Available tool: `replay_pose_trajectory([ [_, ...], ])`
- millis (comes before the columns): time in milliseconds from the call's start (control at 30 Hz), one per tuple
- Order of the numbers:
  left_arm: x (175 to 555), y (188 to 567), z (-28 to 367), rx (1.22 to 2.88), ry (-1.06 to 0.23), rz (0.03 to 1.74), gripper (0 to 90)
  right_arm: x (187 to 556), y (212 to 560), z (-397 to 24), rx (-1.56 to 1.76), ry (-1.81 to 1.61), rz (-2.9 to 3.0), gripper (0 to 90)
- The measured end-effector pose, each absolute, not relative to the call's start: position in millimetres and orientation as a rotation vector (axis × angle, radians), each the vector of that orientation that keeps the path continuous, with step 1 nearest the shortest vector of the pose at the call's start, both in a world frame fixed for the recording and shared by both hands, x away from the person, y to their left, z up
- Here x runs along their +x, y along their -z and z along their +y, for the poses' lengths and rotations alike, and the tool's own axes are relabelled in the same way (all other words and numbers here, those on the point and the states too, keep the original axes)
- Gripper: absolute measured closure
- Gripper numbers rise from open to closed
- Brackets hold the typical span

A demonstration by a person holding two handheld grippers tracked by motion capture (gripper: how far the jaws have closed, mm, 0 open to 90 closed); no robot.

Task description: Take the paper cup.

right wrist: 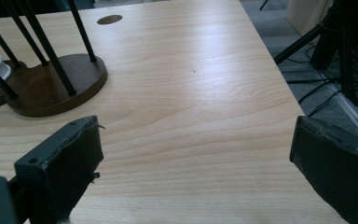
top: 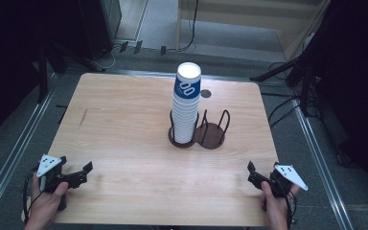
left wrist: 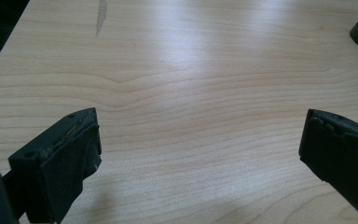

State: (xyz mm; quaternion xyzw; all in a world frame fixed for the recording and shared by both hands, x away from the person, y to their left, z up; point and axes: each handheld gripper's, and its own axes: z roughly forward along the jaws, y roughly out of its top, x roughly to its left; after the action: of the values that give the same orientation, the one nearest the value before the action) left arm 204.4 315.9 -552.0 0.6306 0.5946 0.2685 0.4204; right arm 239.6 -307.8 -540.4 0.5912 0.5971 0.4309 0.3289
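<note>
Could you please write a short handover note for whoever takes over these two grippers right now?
Left gripper: open, empty, resting near the table's near-left edge.
Right gripper: open, empty, near the near-right edge.
Stack of paper cups: upright in the left ring of the double cup holder at mid-table; the right ring is empty.
Done: nothing visibly moved so far.
Left: probably reach for the stack and shift cups to the empty ring.

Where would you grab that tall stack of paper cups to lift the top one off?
Grip the top cup, the one with the blue band, across its sides just under the rim, coming in level from the near side. The stack of cups stands upright in the holder, whose wire posts fence off its lower part, so probably only the upper cups are free.
</note>
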Motion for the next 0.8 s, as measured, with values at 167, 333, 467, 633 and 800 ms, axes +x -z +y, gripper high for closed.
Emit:
replay_pose_trajectory([
  [167,204.0,552.1,315.4,1.588,-0.665,1.482,0.0,239.4,537.9,-307.0,1.535,-1.12,1.564,2.1],
  [333,203.5,552.2,317.5,1.58,-0.649,1.473,0.0,237.2,531.2,-301.8,1.506,-1.136,1.576,2.2],
  [467,203.5,552.3,318.1,1.57,-0.646,1.477,0.0,236.2,525.8,-298.9,1.494,-1.147,1.572,2.2],
  [633,203.3,552.2,316.9,1.581,-0.637,1.474,0.0,235.7,519.2,-292.2,1.479,-1.153,1.577,2.2],
  [800,203.3,552.4,316.1,1.584,-0.62,1.464,0.0,236.0,513.2,-286.8,1.477,-1.169,1.57,2.5],
])
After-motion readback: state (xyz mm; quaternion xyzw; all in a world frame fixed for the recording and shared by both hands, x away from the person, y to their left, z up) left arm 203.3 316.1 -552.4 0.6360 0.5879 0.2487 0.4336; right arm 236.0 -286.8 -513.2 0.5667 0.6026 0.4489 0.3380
